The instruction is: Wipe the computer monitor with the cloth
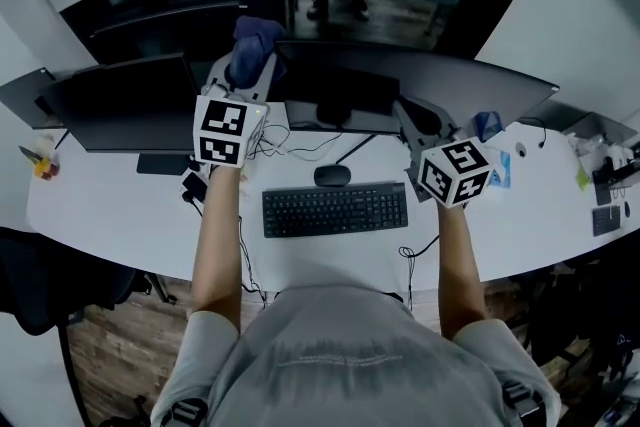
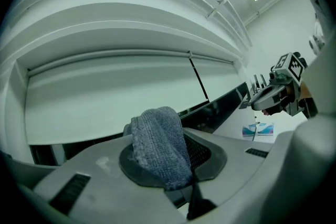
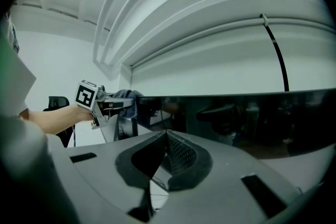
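Observation:
A wide curved monitor [image 1: 420, 75] stands at the middle of the white desk [image 1: 120, 215]. My left gripper [image 1: 250, 55] is shut on a blue-grey cloth [image 1: 256, 37], held up at the monitor's top left corner. In the left gripper view the cloth [image 2: 157, 139] bulges up from between the closed jaws of that gripper [image 2: 176, 162]. My right gripper [image 1: 418, 120] hangs in front of the screen's lower right part, shut with nothing in it. In the right gripper view the right gripper [image 3: 167, 149] faces the dark screen [image 3: 252, 118], and the left gripper [image 3: 113, 104] with the cloth shows at the left.
A black keyboard [image 1: 335, 209] and mouse [image 1: 332, 175] lie before the monitor, with cables around them. A second monitor [image 1: 125, 105] stands at the left. A blue packet [image 1: 498, 167] and small items [image 1: 605, 165] sit at the right. A dark chair [image 1: 30, 285] is at the lower left.

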`<state>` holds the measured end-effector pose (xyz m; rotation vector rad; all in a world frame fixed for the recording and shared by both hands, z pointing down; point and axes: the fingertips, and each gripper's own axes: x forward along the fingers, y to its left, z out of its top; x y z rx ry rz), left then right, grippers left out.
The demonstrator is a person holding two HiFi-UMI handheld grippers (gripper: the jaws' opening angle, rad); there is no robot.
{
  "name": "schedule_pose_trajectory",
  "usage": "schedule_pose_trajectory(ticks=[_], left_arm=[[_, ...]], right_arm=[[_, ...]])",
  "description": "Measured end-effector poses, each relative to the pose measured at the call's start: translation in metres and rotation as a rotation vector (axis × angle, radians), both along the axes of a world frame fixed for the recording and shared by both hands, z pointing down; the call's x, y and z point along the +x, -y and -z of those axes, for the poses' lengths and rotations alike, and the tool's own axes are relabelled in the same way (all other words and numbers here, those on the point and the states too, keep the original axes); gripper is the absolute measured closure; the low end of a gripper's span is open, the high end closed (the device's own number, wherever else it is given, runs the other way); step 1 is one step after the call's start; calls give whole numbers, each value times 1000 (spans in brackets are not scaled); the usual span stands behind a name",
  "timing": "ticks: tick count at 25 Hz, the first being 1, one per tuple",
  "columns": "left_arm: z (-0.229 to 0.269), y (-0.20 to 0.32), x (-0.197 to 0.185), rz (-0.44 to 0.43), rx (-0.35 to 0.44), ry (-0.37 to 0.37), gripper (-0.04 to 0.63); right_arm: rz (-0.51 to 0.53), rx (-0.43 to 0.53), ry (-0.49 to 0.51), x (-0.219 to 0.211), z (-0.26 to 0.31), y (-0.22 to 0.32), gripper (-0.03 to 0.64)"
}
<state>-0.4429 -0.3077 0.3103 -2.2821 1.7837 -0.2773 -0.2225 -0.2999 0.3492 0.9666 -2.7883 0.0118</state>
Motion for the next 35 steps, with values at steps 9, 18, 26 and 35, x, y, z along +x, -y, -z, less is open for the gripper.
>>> schedule_pose_trajectory(ticks=[9,18,26,35], left_arm=[[-32,1,6,-10,-105,13,526],[-92,5,8,48,-193,-92,526],[-145,9,8,78,-267,-161,526],[-206,8,9,102,-370,-222,526]], right_arm=[[-3,-10,-48,-2,-13,0,615],[2,-22,-81,3,-24,1,615],[-7,-57,-96,13,-41,6,615],[-47,-114,-104,30,-68,10,615]])
